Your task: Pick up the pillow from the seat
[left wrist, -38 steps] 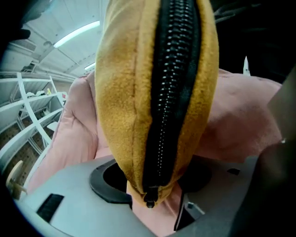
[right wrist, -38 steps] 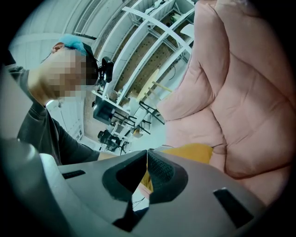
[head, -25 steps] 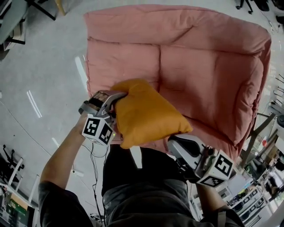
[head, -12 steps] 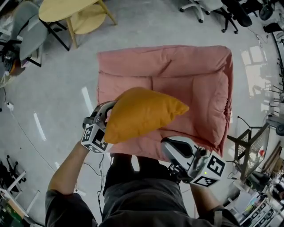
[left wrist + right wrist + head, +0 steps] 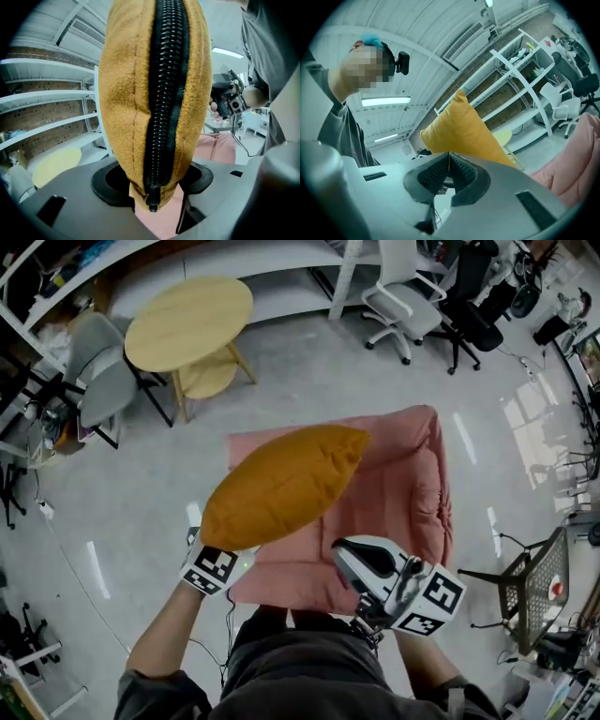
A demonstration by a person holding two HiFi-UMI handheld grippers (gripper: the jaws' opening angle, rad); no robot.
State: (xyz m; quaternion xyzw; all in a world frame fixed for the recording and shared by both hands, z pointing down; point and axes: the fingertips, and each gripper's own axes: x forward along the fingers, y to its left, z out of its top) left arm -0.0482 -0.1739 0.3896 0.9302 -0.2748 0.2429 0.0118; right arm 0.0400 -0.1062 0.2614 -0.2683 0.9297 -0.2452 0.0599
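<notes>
Pillow: the mustard-orange fleece pillow (image 5: 281, 484) with a black zip is off the seat, in the air over the far left corner of the pink padded seat (image 5: 408, 493).
Left gripper (image 5: 153, 190): jaws partly closed, pinching the pillow's zip-end corner.
Right gripper (image 5: 448, 163): jaws pressed together with nothing between them, near the seat's front edge.
Step in hand: lifting the pillow clear, probably nearly done.
Doing it well: only a corner is pinched and the bulk stands above the jaws, so squeeze firmly, move smoothly and avoid swinging. The free gripper could steady the far end.
Count: one pillow, one seat, two grippers.
</notes>
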